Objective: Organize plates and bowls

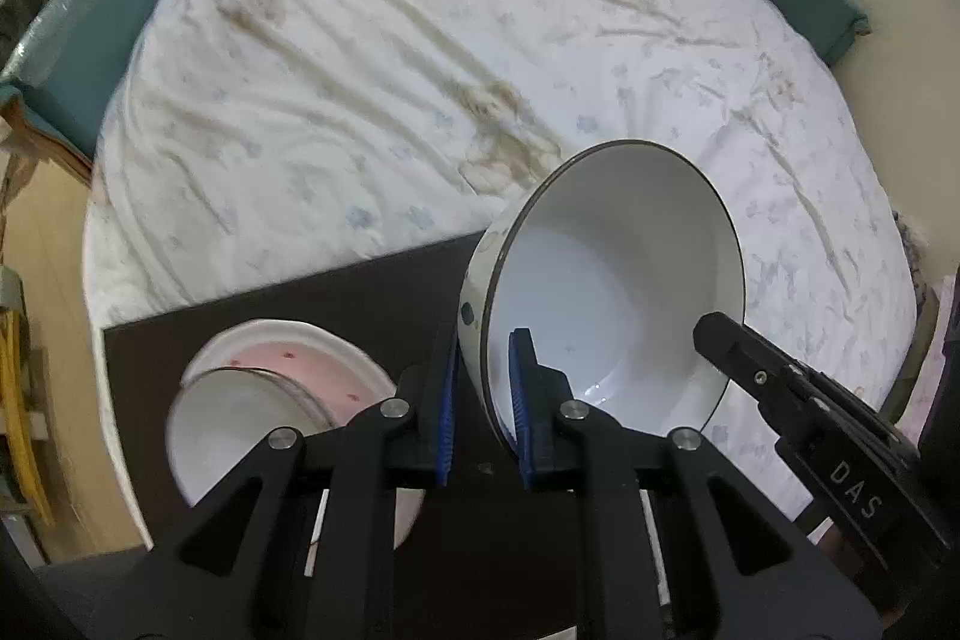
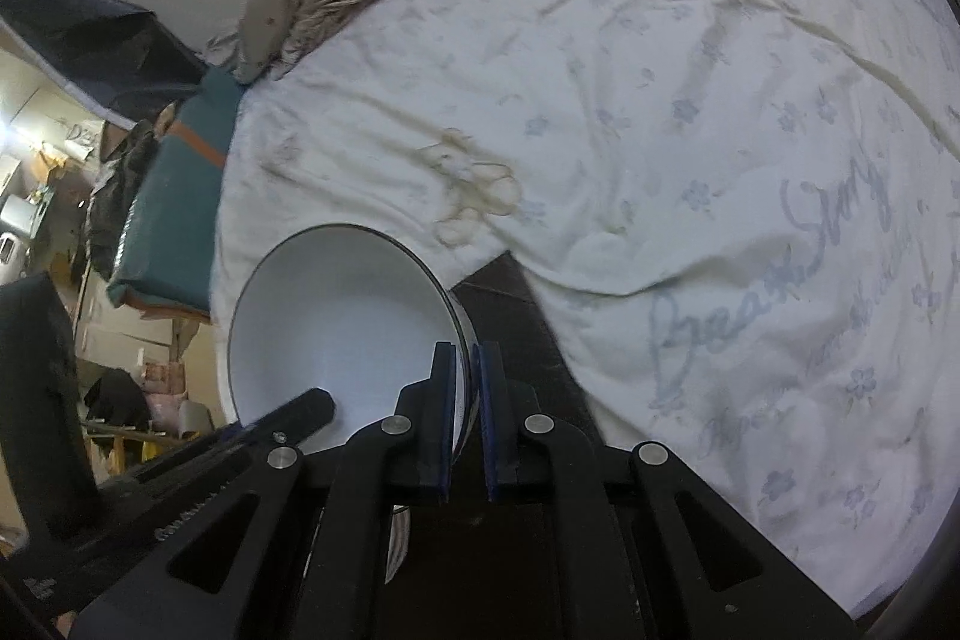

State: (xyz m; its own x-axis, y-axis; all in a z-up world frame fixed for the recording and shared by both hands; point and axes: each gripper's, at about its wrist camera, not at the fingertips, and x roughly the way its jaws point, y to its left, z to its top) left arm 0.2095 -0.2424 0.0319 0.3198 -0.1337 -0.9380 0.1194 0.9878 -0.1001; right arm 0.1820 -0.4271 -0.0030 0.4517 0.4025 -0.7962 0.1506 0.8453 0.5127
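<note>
Small bowl (image 1: 240, 418) on plate (image 1: 336, 370) on board (image 1: 360, 292); big bowl (image 1: 612, 292) right; bed (image 1: 420, 70) behind.

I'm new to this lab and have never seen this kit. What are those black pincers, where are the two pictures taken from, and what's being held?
There is no robot here: a person holds a two-finger gripper in each hand, and each carries a wide-angle camera looking along its fingers. One picture comes from the left gripper, the other from the right gripper. Both are clamped on the rim of the same white bowl, at opposite sides, so it hangs tilted above a dark board lying on a bed with a white flowered quilt. On the board, to the left, sit a pink plate and a smaller white dish on it.
</note>
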